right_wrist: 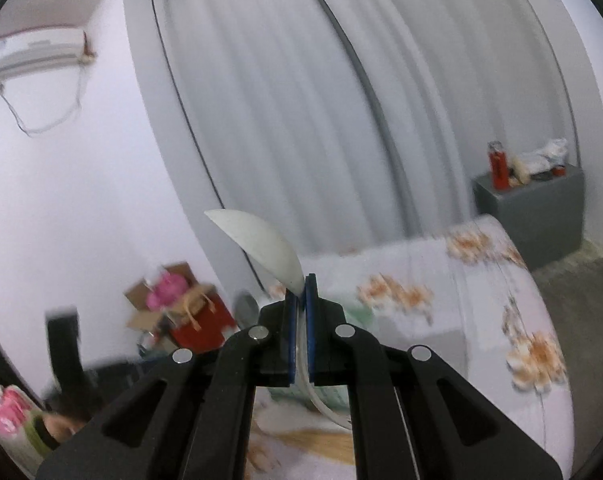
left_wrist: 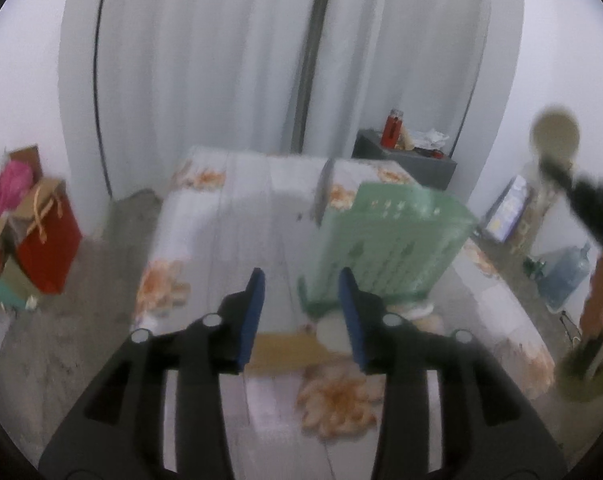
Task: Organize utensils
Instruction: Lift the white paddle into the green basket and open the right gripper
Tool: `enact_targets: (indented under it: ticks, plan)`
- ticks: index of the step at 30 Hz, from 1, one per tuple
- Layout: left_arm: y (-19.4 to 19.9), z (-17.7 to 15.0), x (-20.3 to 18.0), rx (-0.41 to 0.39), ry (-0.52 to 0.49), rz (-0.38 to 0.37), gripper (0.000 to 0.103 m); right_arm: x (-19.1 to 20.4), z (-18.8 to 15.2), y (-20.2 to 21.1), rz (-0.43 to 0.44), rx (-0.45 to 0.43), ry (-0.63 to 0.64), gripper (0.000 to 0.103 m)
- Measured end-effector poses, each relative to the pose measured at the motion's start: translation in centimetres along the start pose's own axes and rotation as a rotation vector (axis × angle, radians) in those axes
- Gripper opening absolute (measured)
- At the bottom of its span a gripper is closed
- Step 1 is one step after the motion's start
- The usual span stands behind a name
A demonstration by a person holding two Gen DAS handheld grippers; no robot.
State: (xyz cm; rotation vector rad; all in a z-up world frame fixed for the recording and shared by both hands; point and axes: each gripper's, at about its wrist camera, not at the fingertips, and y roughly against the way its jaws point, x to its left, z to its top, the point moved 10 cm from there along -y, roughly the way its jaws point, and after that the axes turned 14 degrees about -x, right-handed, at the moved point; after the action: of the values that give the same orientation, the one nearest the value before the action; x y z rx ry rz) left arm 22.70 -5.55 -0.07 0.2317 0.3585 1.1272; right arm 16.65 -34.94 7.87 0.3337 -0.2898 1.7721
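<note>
Our right gripper (right_wrist: pixel 300 294) clamps a white spoon (right_wrist: pixel 261 244) lifted above the table (right_wrist: pixel 441 320); our left gripper (left_wrist: pixel 301 292) hangs partly open and empty near the green utensil basket (left_wrist: pixel 397 240). We judge most sorting remains: utensils, blurred, lie beside it.

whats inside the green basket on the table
Cannot tell. The green basket stands on the floral tablecloth showing only its slotted wall; the inside is hidden. Just in front of it lie a pale round piece and a wooden piece.
</note>
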Motion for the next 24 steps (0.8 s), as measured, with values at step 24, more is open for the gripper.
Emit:
enact_targets:
  ticks: [24]
  plan:
    - [1.7,-3.3,3.6,0.022,0.089,0.047,0.039,-6.3,-6.4,-8.5,-0.023,0.088,-0.193,0.004]
